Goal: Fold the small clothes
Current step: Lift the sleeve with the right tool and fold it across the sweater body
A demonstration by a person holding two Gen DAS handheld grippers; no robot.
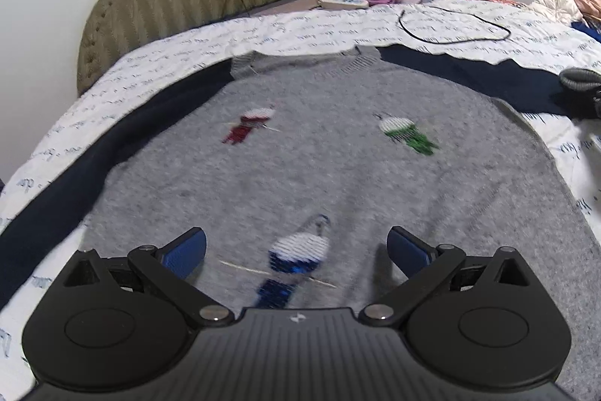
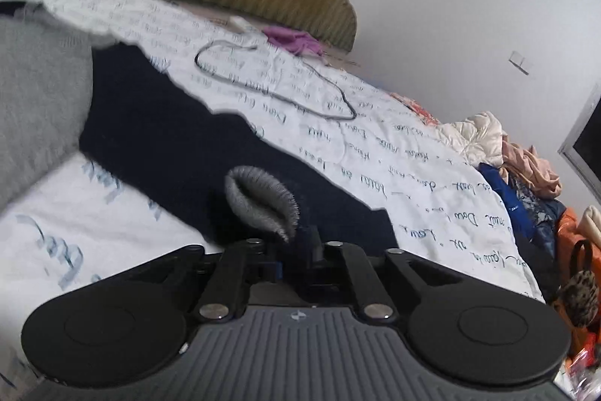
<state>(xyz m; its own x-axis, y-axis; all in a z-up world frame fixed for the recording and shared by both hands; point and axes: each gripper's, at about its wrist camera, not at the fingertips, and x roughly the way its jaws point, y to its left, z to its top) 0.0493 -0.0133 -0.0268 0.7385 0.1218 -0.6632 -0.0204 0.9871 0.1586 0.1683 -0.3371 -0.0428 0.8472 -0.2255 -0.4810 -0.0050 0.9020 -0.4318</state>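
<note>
A grey sweater (image 1: 319, 145) with navy sleeves is spread flat on the bed (image 1: 169, 51), collar at the far side. The left hand-held gripper (image 1: 296, 247) is held released above its near hem. The right hand-held gripper (image 2: 296, 243) is clenched on the sleeve cuff (image 2: 263, 205) at the right.
</note>
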